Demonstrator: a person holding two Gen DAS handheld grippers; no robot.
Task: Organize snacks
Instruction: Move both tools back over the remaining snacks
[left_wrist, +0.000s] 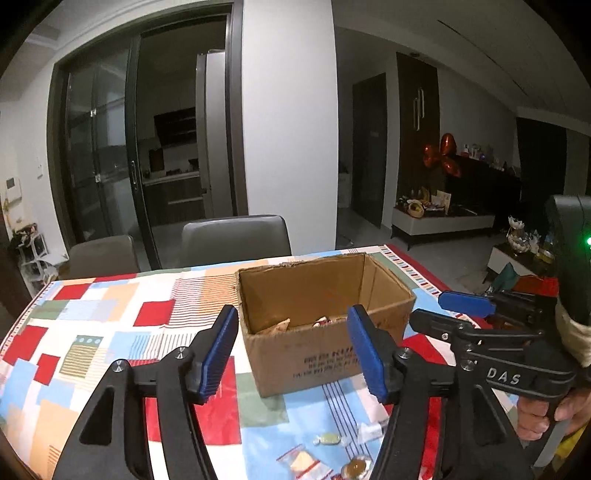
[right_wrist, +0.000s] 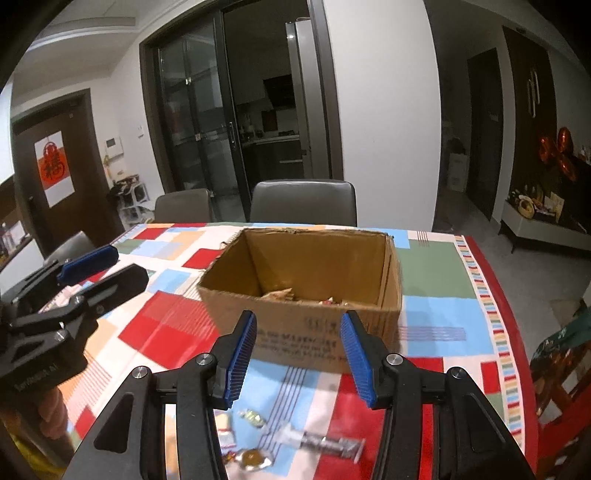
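We find the cardboard box (right_wrist: 301, 291) open-topped near the table's (left_wrist: 110, 332) far edge, on the patchwork cloth, with a few wrapped snacks (right_wrist: 284, 294) lying on its floor. More candies (right_wrist: 253, 415) lie loose toward the near edge. The left gripper (left_wrist: 293, 356) and right gripper (right_wrist: 299, 360) both stand apart, empty, before the box.

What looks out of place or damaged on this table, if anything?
The cardboard box has a ragged, torn top rim, its flaps apparently ripped off. A few wrapped snacks lie loose on the tablecloth in front of it, not yet boxed. Nothing looks spilled or broken.
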